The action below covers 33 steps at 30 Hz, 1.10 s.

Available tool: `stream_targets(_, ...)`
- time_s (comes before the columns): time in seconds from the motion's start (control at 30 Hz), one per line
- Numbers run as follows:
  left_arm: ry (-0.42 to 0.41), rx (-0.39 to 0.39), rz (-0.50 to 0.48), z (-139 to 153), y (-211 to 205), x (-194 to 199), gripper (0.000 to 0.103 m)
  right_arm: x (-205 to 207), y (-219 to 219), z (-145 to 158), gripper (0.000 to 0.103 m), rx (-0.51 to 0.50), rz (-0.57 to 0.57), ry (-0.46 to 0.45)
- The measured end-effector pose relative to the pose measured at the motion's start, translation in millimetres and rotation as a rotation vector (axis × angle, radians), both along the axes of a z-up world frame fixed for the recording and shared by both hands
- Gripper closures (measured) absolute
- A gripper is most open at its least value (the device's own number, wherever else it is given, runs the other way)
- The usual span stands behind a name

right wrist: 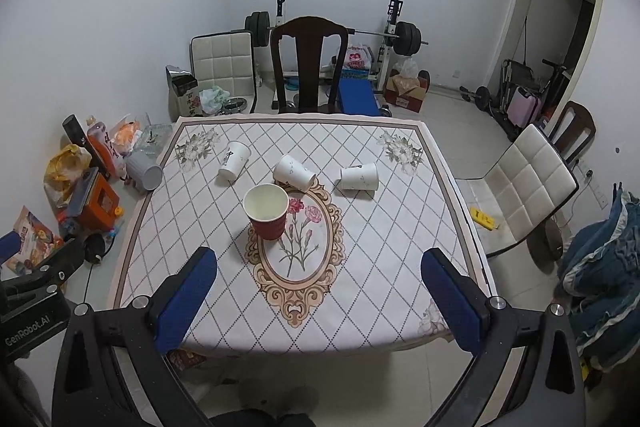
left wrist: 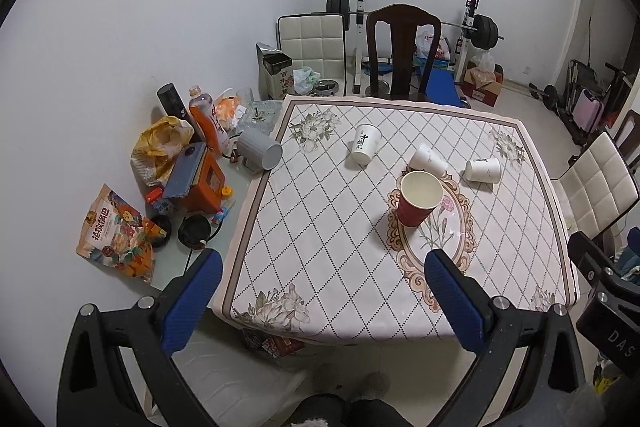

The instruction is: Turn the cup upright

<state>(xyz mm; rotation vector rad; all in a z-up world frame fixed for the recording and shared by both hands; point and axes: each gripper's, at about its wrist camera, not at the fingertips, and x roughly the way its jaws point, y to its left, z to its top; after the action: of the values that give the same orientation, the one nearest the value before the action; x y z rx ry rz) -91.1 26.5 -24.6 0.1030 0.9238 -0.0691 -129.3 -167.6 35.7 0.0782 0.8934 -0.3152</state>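
White walls enclose a cluttered room with a square table (right wrist: 360, 307) under a diamond-patterned cloth bearing flower corners and an oval medallion.

Nearest, both tongs hover above the table's near edge, well apart from every cup. The left gripper (left wrist: 324, 267) has its blue-padded fingers (left wrist: 192, 303) spread wide, holding nothing. The right gripper (right wrist: 320, 265) is likewise spread wide and empty, level with the left one, which shows at its side.

Four paper cups sit on the cloth. One red cup (right wrist: 267, 213) stands upright, mouth up, at the medallion's far-left rim. Three white cups lie on their sides beyond it: the left cup (right wrist: 234, 166) alone towards the far-left corner, the middle cup (right wrist: 294, 173) just behind the red one, and the right cup (right wrist: 359, 177) off to the right.

Left of the table, a low surface holds a snack bag (left wrist: 116, 233), an orange box (left wrist: 202, 183), a bottle (left wrist: 206, 121) and a tipped grey mug (left wrist: 260, 149).

Farther off, a dark chair (right wrist: 308, 67) stands at the table's far side, a white chair (right wrist: 524, 183) at the right, and a barbell rack (right wrist: 336, 27) against the back wall.
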Motion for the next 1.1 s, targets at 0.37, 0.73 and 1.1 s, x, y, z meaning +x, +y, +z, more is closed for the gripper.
stream_targets(0.37,0.011,-0.006,-0.008,-2.1,-4.6,-4.7,0.000,-1.0,-1.6,-3.7,0.000,0.010,-0.002,-0.003)
stream_targets(0.73,0.016,-0.005,-0.010,-3.3,-6.1,-6.2,0.000,-0.9,-2.1,-5.7,0.000,0.012,-0.004,0.003)
stream_targets(1.1,0.016,-0.006,-0.005,-2.9,-8.2,-6.9,0.000,0.6,-0.3,-11.9,0.000,0.018,-0.009,0.009)
